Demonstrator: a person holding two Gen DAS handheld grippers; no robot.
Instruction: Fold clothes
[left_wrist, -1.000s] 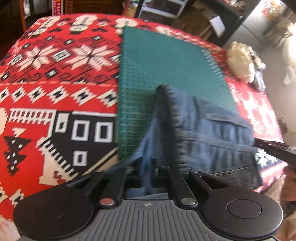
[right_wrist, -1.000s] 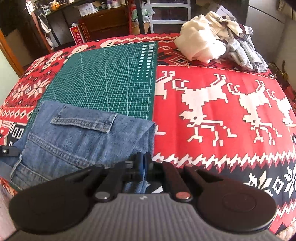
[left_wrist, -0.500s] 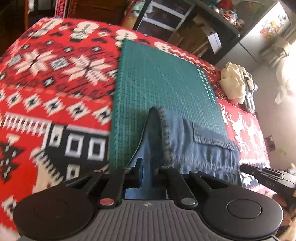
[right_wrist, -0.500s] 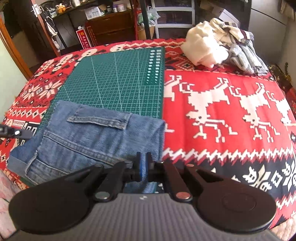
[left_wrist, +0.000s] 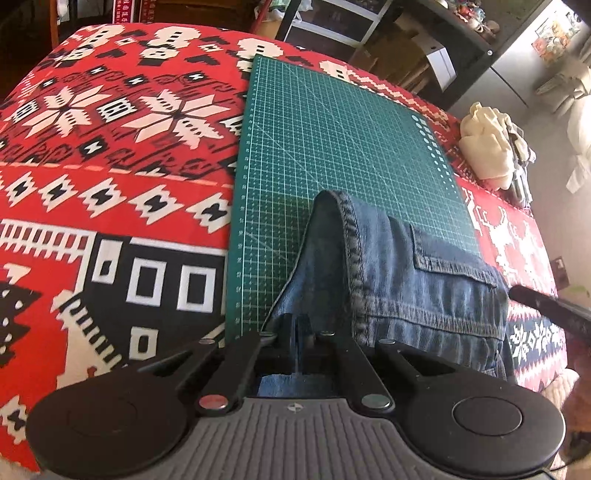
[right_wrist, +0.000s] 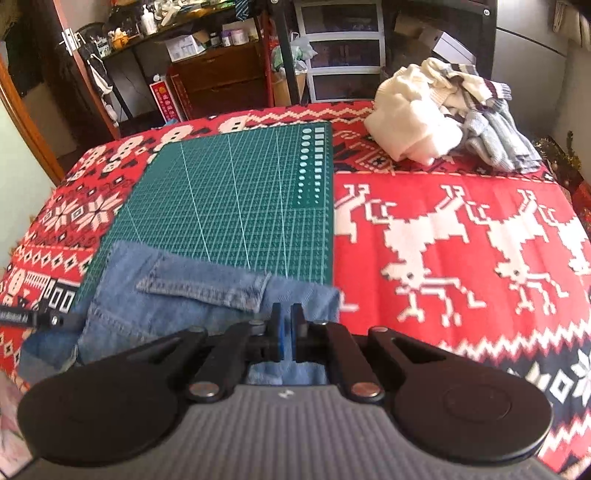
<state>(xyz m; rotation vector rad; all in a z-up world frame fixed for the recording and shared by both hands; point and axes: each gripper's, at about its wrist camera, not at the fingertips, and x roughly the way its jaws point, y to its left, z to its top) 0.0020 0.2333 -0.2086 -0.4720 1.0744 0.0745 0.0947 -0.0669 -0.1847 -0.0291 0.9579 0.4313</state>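
Gripping denim garment (left_wrist: 399, 280) edges, both grippers clamped, over mat (left_wrist: 332, 147)

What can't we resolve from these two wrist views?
- Left wrist view: near end of the denim garment, hidden behind the left gripper body.
- Right wrist view: print on the other gripper's finger at the left edge, too small.
- Right wrist view: pile of pale clothes, items indistinguishable.

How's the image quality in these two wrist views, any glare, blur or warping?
Left wrist view: strong fisheye bending of the cutting mat, blown-out daylight at the right edge, jeans sharp. Right wrist view: same warping, white clothes pile overexposed, jeans slightly soft.
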